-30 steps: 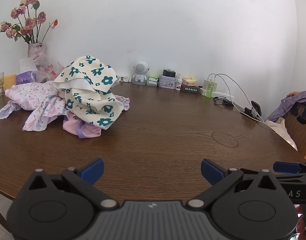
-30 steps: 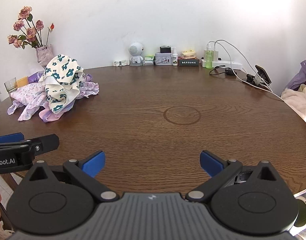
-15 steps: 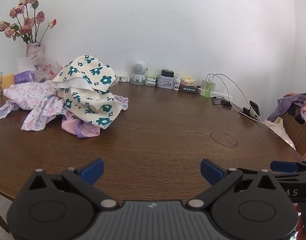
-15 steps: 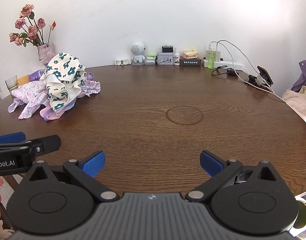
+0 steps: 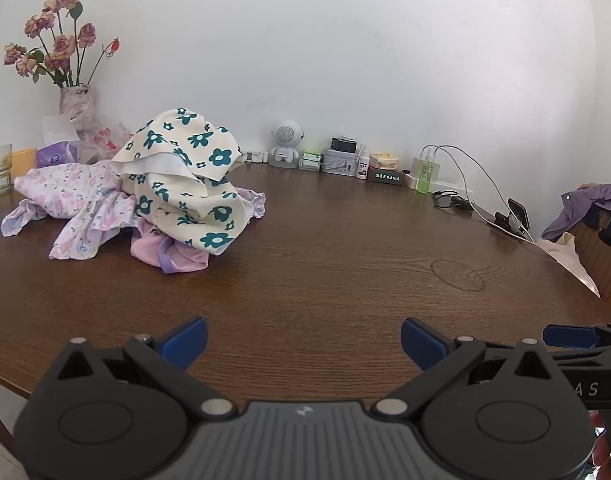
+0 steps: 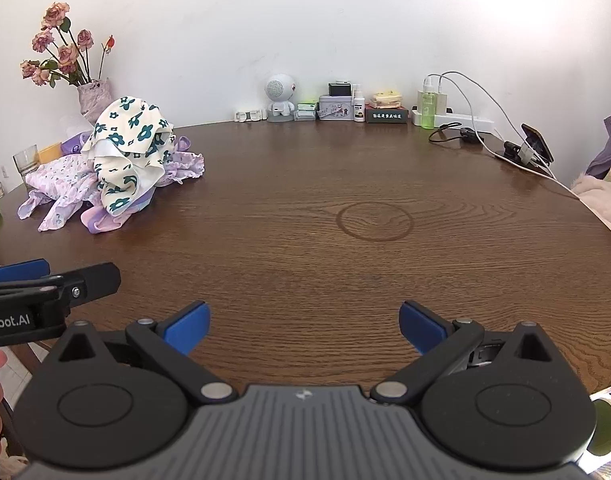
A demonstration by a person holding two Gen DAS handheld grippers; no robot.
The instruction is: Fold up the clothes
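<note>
Plainly, the heap of clothes (image 5: 145, 200) sits at about 10 o'clock from the left gripper (image 5: 303, 338), well apart across bare wooden table (image 5: 345, 260), its long axis running left-right with the cream flowered garment (image 5: 185, 176) piled on top of the lilac ones. Both grippers hover over the near table edge with fingers spread wide and holding nothing. From the right gripper (image 6: 303, 322) the heap lies farther off, nearer 10 o'clock too, so the left looks better placed to reach first.
</note>
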